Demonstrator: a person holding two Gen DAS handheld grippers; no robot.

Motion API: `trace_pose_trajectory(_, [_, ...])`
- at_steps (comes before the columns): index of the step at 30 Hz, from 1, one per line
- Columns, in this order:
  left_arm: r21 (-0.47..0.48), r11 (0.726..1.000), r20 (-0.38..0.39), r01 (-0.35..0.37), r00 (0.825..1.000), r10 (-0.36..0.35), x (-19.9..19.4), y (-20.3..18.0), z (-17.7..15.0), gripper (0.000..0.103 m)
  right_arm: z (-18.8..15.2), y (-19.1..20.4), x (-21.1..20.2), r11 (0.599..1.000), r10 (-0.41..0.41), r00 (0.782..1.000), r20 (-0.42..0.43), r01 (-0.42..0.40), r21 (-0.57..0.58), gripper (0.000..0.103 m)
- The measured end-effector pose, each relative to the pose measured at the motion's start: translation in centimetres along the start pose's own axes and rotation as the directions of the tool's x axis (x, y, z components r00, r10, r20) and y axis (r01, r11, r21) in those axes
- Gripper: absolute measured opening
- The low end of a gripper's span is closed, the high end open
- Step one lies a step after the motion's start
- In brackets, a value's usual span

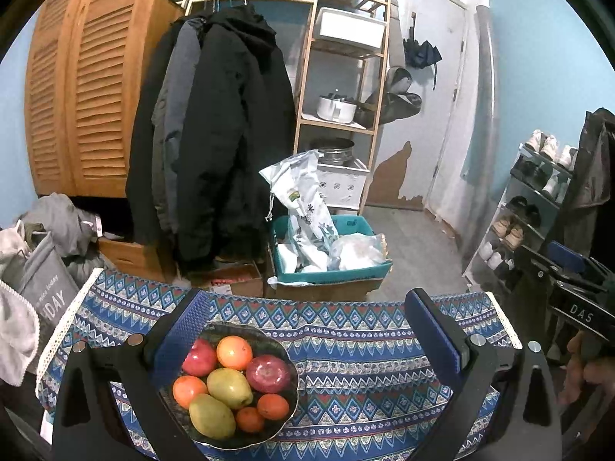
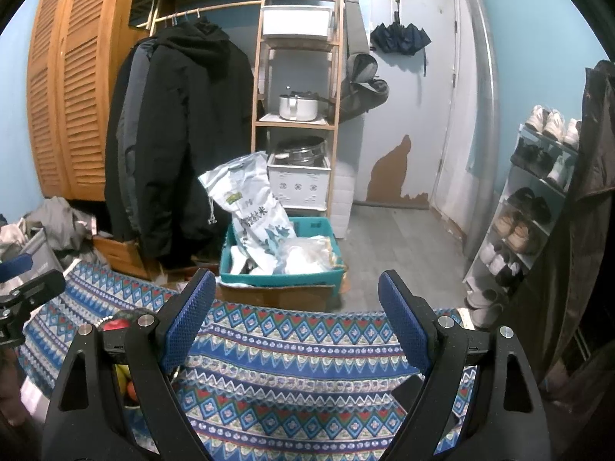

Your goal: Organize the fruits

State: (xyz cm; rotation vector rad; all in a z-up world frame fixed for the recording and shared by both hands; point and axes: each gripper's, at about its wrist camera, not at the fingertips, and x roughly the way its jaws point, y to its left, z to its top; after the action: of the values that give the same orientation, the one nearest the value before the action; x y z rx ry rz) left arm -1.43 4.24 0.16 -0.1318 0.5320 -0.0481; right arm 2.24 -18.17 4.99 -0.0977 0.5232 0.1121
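Left tongs (image 1: 307, 330): jaws standing wide apart, gripping nothing, hovering over the table (image 1: 365, 376) with its blue patterned cloth. The left blue pad (image 1: 180, 336) is overlapping the near-left rim of the bowl in this view; whether it is touching cannot be told.

Right tongs (image 2: 298, 319): jaws likewise spread wide and holding nothing, hanging above bare cloth on the table (image 2: 307, 376).

Bowl (image 1: 286, 418): dark, sitting on the table toward its left side, between the left tongs' fingers and closer to the left one. It is carrying the fruit: two green-yellow mangoes (image 1: 229, 388) lying side by side in the middle, a red apple (image 1: 199, 357) at the back left, a dark red round fruit (image 1: 268, 373) at the right, a large orange (image 1: 234, 352) at the back, another (image 1: 189, 390) at the left, and two small ones (image 1: 273, 406) at the front right. In the right wrist view the bowl (image 2: 127, 313) is showing only in slivers behind the left finger.

Teal crate (image 1: 330, 272): standing on the floor beyond the table, holding a printed sack (image 1: 307, 199).

Black coats (image 1: 215, 123): hanging behind it, beside a wooden shelf unit (image 1: 338, 123).
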Motion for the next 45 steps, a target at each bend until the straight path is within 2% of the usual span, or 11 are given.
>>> trace_pose_trajectory(14, [0.006,1.0,0.004,-0.015,1.0,0.015,0.01,-0.21,0.29,0.102,-0.01,0.02,-0.03,1.0,0.001,1.0,0.001,-0.001,0.0,0.085])
trace_pose_trajectory(29, [0.028,0.998,-0.011,-0.063,0.998,0.064,0.1,-0.49,0.11,0.102,0.03,0.24,0.01,1.0,0.003,1.0,0.0,-0.003,-0.003,0.085])
trace_pose_trajectory(45, [0.015,0.998,-0.001,-0.067,0.998,0.067,-0.02,-0.38,0.14,0.102,0.05,0.33,-0.01,1.0,0.002,1.0,-0.001,-0.002,-0.003,0.085])
